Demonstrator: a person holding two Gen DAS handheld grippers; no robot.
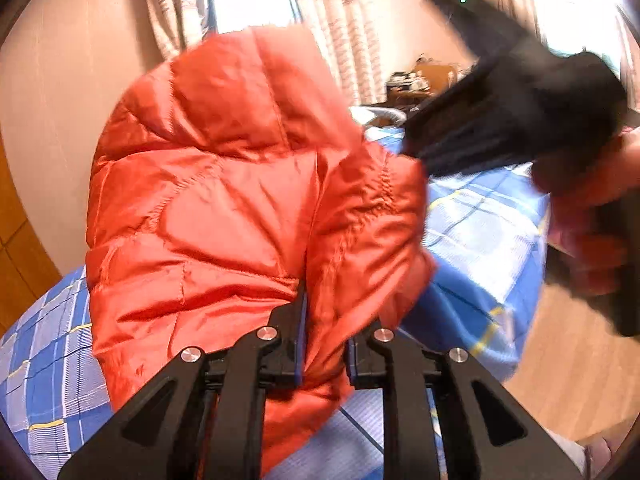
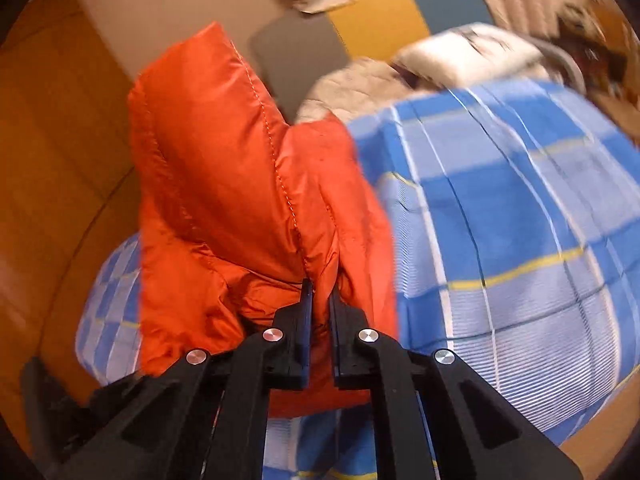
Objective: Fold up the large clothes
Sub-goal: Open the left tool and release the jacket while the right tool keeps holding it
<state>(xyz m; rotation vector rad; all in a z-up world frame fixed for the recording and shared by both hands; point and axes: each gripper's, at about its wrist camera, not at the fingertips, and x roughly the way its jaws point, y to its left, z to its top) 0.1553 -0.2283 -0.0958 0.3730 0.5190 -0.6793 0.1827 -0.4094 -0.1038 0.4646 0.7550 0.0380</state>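
Orange puffer jacket (image 1: 224, 200), just one, held up over the blue plaid bedsheet (image 1: 480, 224). Two grippers: left gripper (image 1: 326, 320) and right gripper (image 2: 320, 300) both angle downward, each pinching jacket fabric between narrow jaws.

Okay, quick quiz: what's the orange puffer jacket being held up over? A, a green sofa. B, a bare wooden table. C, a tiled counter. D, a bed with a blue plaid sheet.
D: the orange puffer jacket hangs above a bed covered in a blue plaid sheet with white and yellow lines.
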